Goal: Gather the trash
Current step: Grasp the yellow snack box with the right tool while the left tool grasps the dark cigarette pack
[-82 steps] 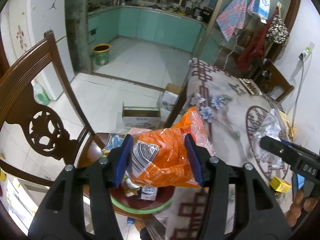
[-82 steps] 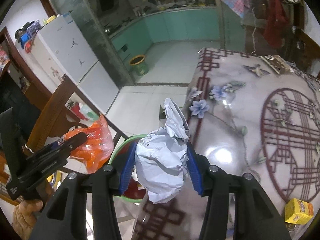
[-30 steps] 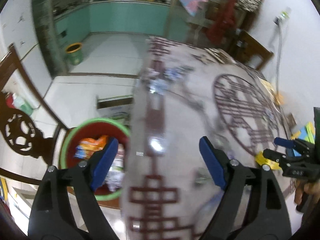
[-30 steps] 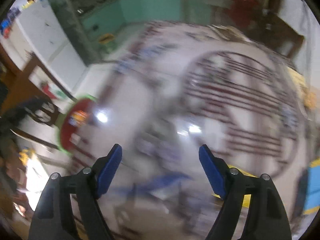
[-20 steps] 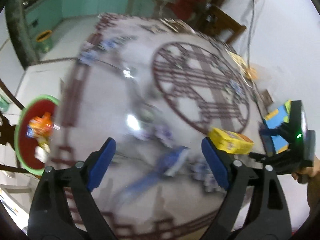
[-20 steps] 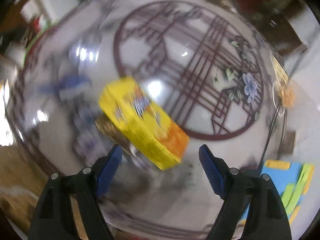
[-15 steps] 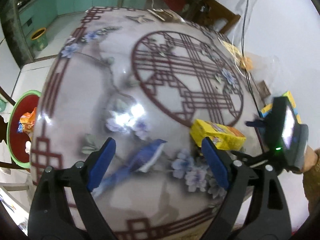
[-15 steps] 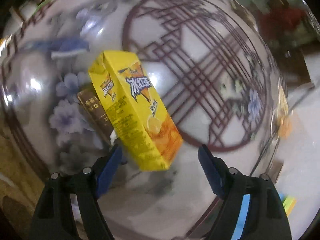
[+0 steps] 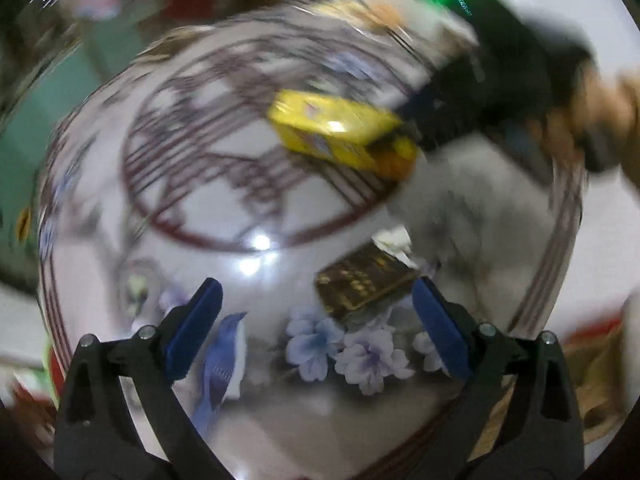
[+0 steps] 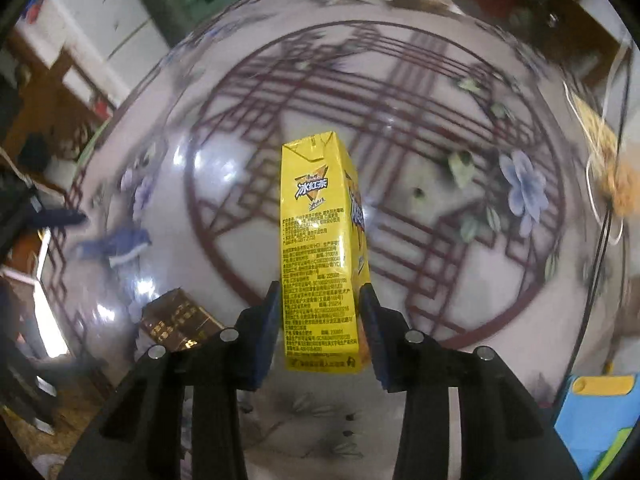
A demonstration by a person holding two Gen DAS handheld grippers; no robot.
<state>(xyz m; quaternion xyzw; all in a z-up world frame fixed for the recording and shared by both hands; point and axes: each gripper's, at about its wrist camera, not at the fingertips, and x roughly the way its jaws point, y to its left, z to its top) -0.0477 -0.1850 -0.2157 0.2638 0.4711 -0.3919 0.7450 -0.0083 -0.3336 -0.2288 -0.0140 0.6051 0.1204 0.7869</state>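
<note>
A yellow drink carton [image 10: 316, 240] sits between the blue pads of my right gripper [image 10: 320, 320]. The jaws are closing and both pads meet the carton's sides over the patterned table [image 10: 440, 160]. The left wrist view shows the same carton [image 9: 340, 132] blurred, with the right gripper's black body [image 9: 500, 60] behind it. My left gripper [image 9: 316, 308] points down at the table with its jaws opening wide and nothing between them. A brown and gold pack [image 9: 364, 280] lies just beyond its right finger; the right wrist view shows this pack [image 10: 180, 324] too.
A white crumpled scrap [image 9: 394, 242] lies by the brown pack. A red basin with a green rim [image 9: 52, 360] shows at the table's left edge. A blue and yellow item [image 10: 592, 420] and a cable [image 10: 612, 200] lie at the right. A hand [image 9: 600, 112] holds the right gripper.
Both grippers swung from the basin side across the table. The right jaws, wide before, have come in onto the yellow carton. The left gripper dropped toward the brown pack and rolled.
</note>
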